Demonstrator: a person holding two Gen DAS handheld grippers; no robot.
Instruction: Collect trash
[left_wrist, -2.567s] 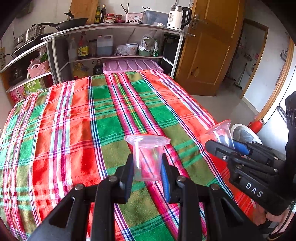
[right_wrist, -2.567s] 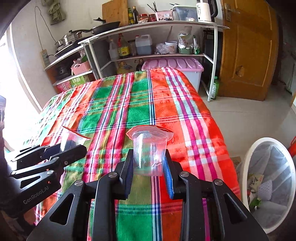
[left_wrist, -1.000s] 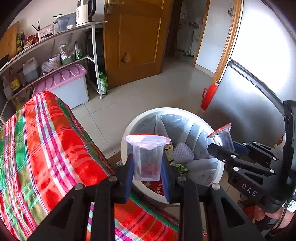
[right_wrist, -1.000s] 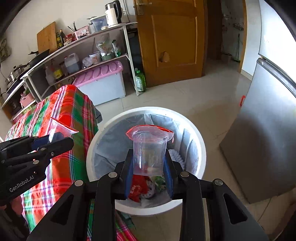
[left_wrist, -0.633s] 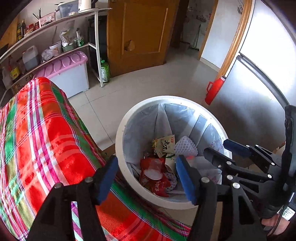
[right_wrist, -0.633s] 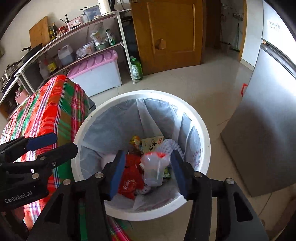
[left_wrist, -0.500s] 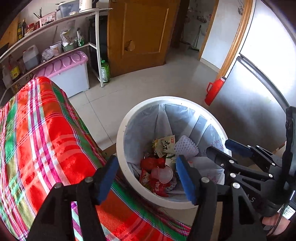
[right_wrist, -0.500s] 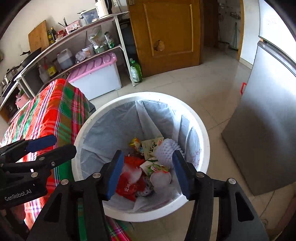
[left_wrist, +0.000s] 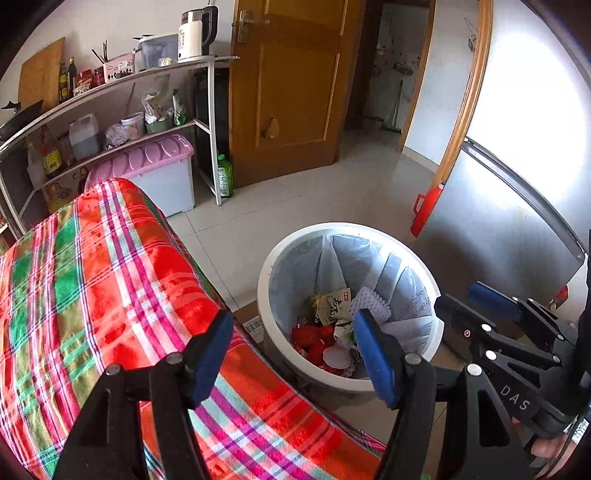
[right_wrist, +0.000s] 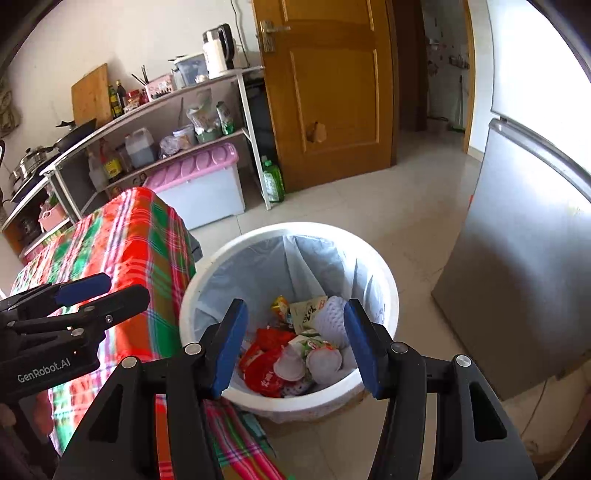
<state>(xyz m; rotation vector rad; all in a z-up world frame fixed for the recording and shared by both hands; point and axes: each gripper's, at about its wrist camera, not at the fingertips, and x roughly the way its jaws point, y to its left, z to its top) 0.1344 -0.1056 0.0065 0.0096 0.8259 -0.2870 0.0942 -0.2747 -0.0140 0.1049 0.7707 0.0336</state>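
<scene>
Two clear plastic cups (right_wrist: 312, 363) lay on their sides atop red wrappers inside the round white bin (right_wrist: 384, 280), lined with a grey bag, beside the plaid-covered desk (left_wrist: 92, 277). Left tongs (left_wrist: 291, 354) were opening, empty; right tongs (right_wrist: 291, 345) stood spread, empty. Only the left view showed a red jug (left_wrist: 424, 210).

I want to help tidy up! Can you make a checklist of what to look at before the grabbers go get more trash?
1. Left gripper empty, jaws opening: ok.
2. Right gripper open and empty: ok.
3. Plastic cups lying inside the white bin: ok.
4. Bin upright, liner in place: ok.
5. Room left in the bin: ok.
6. More trash on the checked tablecloth: cannot tell.
</scene>
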